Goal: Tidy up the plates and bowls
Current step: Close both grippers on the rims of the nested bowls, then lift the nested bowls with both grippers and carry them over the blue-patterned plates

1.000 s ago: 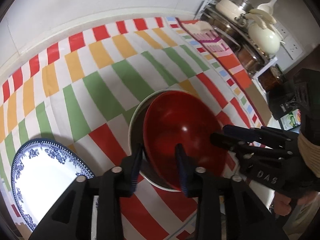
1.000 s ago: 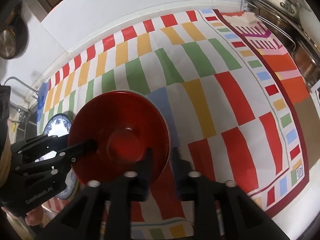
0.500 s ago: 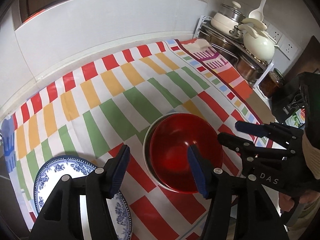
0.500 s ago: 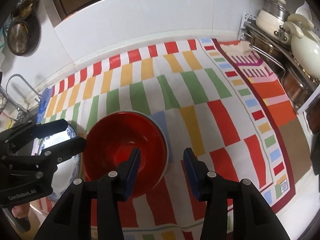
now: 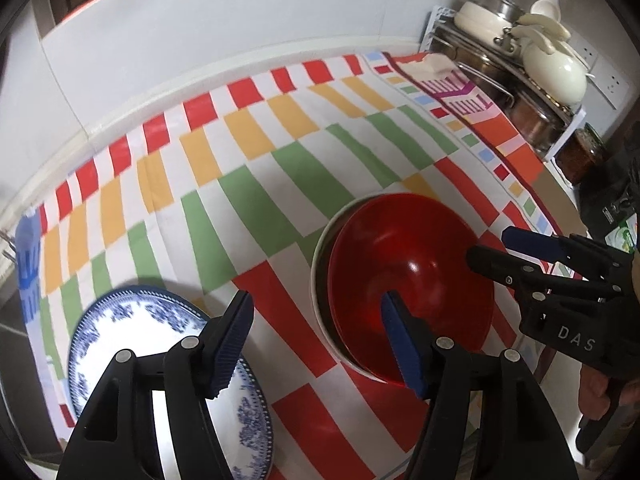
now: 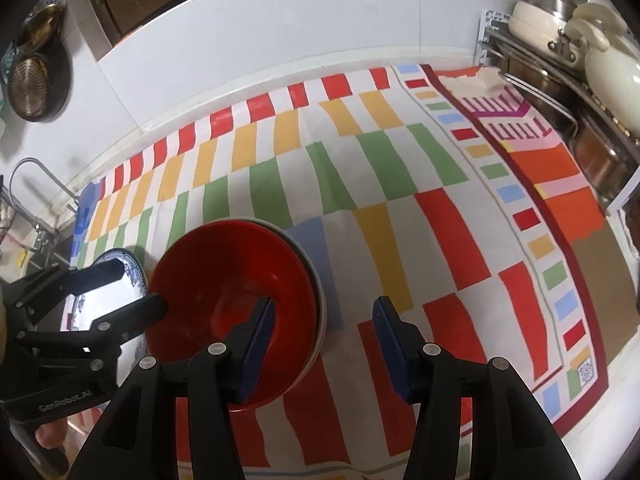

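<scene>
Grippers (image 5: 316,340) (image 6: 324,344) tilt steeply down, fingers apart.

A striped cloth (image 5: 256,184) in red, yellow and green is lying under your tools. Ahead and to the right, a cream pot (image 5: 554,70) is sitting on a metal rack (image 5: 496,80). Far off to your left, a tap (image 6: 30,172) is standing.

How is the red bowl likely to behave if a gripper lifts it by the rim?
The red bowl looks glossy, so its rim may slip between fingers. It sits nested in a white bowl, which might drag along. Its thin wall suggests it is light, possibly plastic.
</scene>
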Demonstrator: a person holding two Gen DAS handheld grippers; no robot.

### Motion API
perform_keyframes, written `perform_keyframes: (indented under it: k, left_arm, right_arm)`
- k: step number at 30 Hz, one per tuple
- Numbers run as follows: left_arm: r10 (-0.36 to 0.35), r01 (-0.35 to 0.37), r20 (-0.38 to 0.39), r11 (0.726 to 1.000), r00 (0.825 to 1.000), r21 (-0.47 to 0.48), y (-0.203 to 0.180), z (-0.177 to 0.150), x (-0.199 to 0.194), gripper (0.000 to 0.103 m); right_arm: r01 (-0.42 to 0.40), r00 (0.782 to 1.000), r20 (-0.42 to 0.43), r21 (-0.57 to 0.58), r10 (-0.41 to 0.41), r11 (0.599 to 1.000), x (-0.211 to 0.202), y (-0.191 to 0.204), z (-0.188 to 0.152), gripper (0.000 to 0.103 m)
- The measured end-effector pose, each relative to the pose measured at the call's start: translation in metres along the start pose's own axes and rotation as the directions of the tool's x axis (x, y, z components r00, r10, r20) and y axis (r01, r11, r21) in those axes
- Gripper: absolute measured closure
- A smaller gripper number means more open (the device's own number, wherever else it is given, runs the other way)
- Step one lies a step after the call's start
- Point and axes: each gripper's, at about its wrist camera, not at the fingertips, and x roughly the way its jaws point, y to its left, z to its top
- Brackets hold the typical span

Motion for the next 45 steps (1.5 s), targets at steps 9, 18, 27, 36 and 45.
perform_keyframes:
  k: [9,18,27,36,45]
  left_arm:
    - [-0.002,-0.001,-0.046,0.997,0.999,-0.078,-0.001,-0.002,0.023,0.038]
    - [0.005,-0.014,-0.063,0.988,0.998,-0.151,0.001,-0.002,0.037,0.040]
    - [-0.023,0.002,-0.104,0.980,0.994,-0.200,0.002,-0.006,0.049,0.062]
    - [-0.094,0.061,-0.115,0.964,0.989,-0.258,0.006,-0.004,0.056,0.070]
    - [-0.084,0.042,-0.155,0.966,0.984,-0.255,0.003,0.002,0.058,0.069]
  right_arm:
    - [-0.026,0.999,-0.043,0.016,0.027,1.000,0.018,-0.009,-0.003,0.051]
    - [-0.095,0.992,-0.081,0.059,0.099,0.994,0.035,-0.015,-0.004,0.052]
    - [-0.149,0.978,-0.139,0.075,0.158,0.986,0.050,-0.014,-0.005,0.067]
    - [-0.174,0.961,-0.199,0.106,0.192,0.979,0.062,-0.011,-0.005,0.074]
    - [-0.132,0.952,-0.255,0.170,0.173,0.977,0.065,-0.012,0.001,0.074]
